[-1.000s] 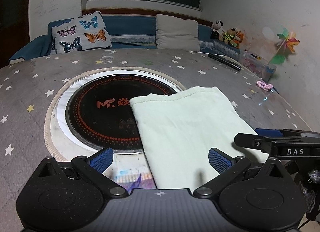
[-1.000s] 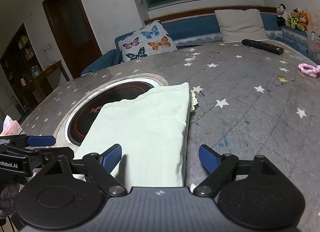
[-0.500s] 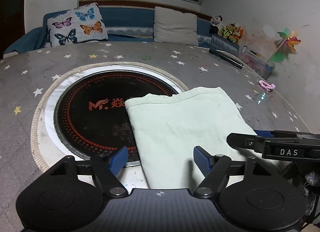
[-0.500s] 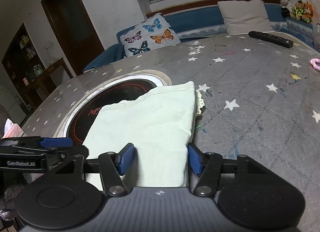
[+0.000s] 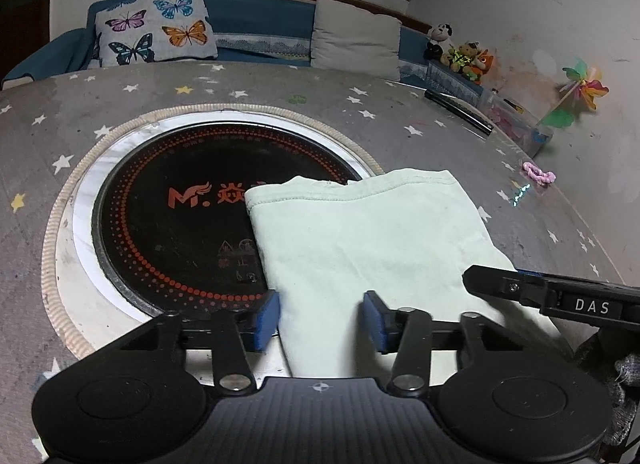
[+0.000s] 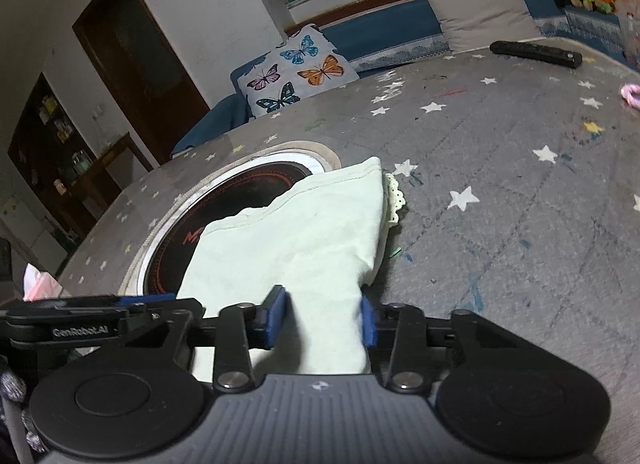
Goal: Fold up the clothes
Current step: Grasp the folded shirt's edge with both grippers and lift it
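Pale green folded garment point(image 5: 372, 240) lying flat on star-patterned grey table point(image 5: 420, 116), far left corner overlapping black round cooktop inset point(image 5: 176, 220), remainder on the tablecloth to the right of it. Long axis running from the near table edge away toward the sofa, stitched hem at the far end, near end under both tools. Left gripper point(image 5: 322, 318) at the near left corner: blue pads point(image 5: 267, 318) partly closed, a gap between them, left pad just at the garment's left edge, cloth filling the space up to the right pad; no firm pinch visible, so reads as open around the edge. Right gripper point(image 6: 322, 322) at the near right corner: pads point(image 6: 277, 318) narrowed on either side of a raised ridge of cloth, fabric bunched and lifted between them, both pads apparently touching it; reads as gripping the garment. Right-wrist view: small lace-edged scrap point(image 6: 394, 200) peeking from under the garment's right side. Elsewhere on the table: black remote point(image 6: 536, 53) near the far edge, pink hair tie point(image 5: 539, 172) well to the right. Butterfly cushion point(image 5: 154, 30) and plain grey cushion point(image 5: 354, 40) on blue sofa behind.
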